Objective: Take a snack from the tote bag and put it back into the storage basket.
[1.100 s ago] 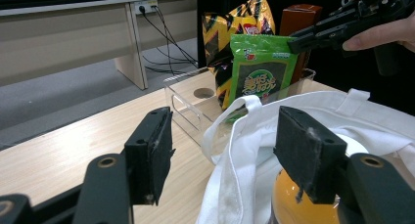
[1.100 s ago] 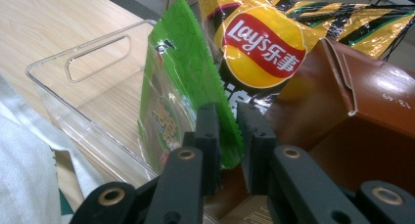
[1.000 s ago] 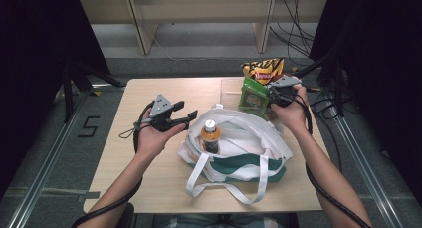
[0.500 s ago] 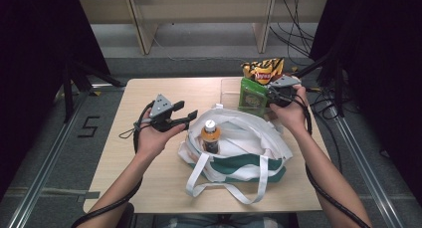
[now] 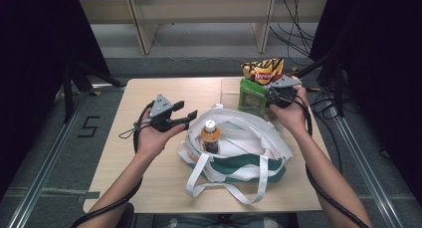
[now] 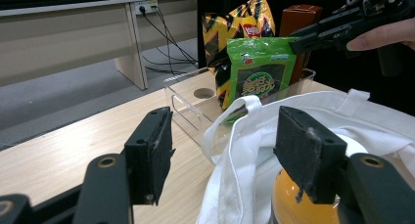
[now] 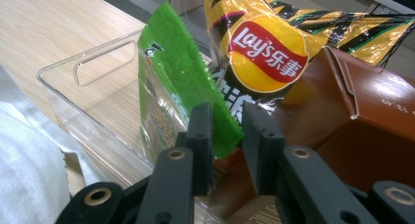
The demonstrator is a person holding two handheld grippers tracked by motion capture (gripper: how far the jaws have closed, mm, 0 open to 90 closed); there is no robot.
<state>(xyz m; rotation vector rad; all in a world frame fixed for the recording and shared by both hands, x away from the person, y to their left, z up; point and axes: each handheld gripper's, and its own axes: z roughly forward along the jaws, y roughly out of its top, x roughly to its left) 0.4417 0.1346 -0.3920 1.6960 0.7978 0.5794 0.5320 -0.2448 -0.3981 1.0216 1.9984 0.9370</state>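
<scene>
We see the right gripper [image 5: 274, 92] at the clear plastic bin [image 7: 93, 94] on the far right of the table [image 5: 149, 93], its jaws either side of the top corner of the green snack packet [image 7: 171, 87]. In the right gripper view there's a narrow gap btwn the pads and the packet's serrated edge sits in it; jaws have just been opening, so we read the grip as let go, packet not pinched. The packet stands upright in the bin, w/ a Lay's chip bag [image 7: 266, 48] just behind it and a brown carton [image 7: 362, 116] beside that. The left gripper [image 5: 185, 122] is spread wide w/ nothing btwn its pads, held just left of the white tote bag [image 5: 249, 138] mid-table. An orange-capped bottle [image 5: 210, 134] stands upright inside the bag; the bag's straps [image 5: 229, 185] trail toward the near edge. In the left gripper view, bag rim [image 6: 235, 121] sits btwn the open jaws, untouched.
</scene>
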